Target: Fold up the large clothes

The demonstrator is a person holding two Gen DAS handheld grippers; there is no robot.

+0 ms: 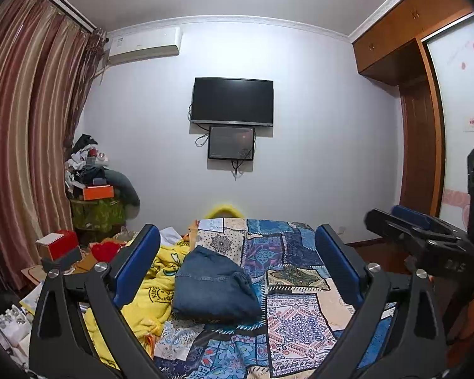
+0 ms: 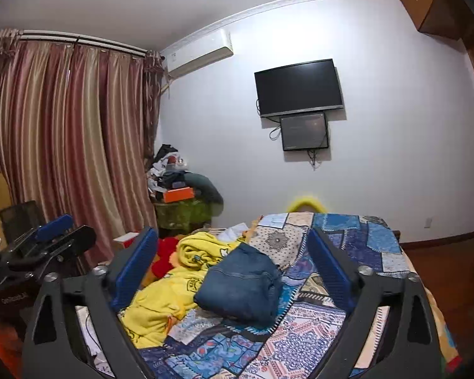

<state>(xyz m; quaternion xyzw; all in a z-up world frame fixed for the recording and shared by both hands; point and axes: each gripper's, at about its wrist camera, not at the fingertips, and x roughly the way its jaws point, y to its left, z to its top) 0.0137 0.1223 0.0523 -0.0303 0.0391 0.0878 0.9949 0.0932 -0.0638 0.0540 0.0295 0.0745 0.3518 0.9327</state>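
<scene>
Lying folded on the patchwork bedspread (image 1: 300, 325), the denim garment (image 1: 213, 287) rests beyond both wide-spread, empty grippers: left gripper (image 1: 237, 265), right gripper (image 2: 233, 265).

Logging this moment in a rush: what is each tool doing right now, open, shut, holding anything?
Left tool: open, holding nothing; the folded jeans lie on the bed beyond it.
Right tool: open wide, holding nothing.

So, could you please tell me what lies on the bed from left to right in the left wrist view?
Red plush toy → yellow blanket → folded jeans → patchwork bedspread.
</scene>
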